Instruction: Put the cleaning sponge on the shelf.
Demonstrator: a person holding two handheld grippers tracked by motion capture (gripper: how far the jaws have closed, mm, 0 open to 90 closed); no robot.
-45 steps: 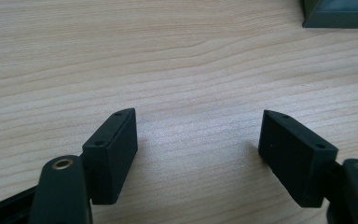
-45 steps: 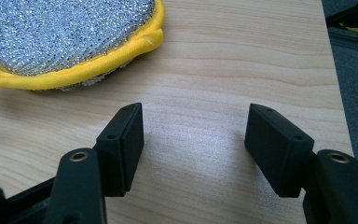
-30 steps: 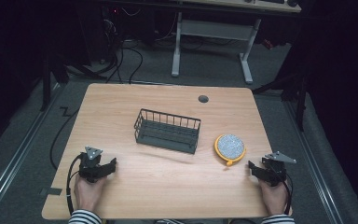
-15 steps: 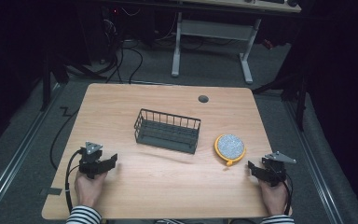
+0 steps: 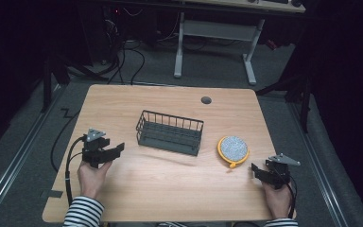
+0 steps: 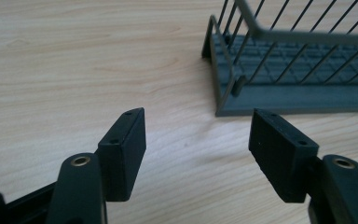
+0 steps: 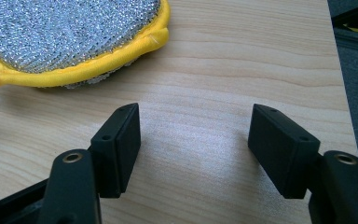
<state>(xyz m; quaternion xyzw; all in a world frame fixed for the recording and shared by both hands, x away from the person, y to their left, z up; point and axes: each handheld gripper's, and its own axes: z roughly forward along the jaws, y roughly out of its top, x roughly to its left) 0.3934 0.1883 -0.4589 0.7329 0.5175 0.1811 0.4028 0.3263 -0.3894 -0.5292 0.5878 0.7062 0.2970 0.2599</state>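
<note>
A dark wire basket stands empty in the middle of the wooden table. To its right lies a round scouring pad with a silver face and yellow rim. My left gripper is held at the table's left, open, its jaws toward the basket's near left corner. My right gripper is open near the front right, just right of and below the pad. Nothing lies between the jaws of either gripper.
A small dark grommet sits in the tabletop near the far edge. The table's right edge runs close to my right gripper. Beyond the table stand a desk frame and floor cables.
My left gripper has moved slightly forward and toward the basket. The right gripper, basket and pad are where they were.
</note>
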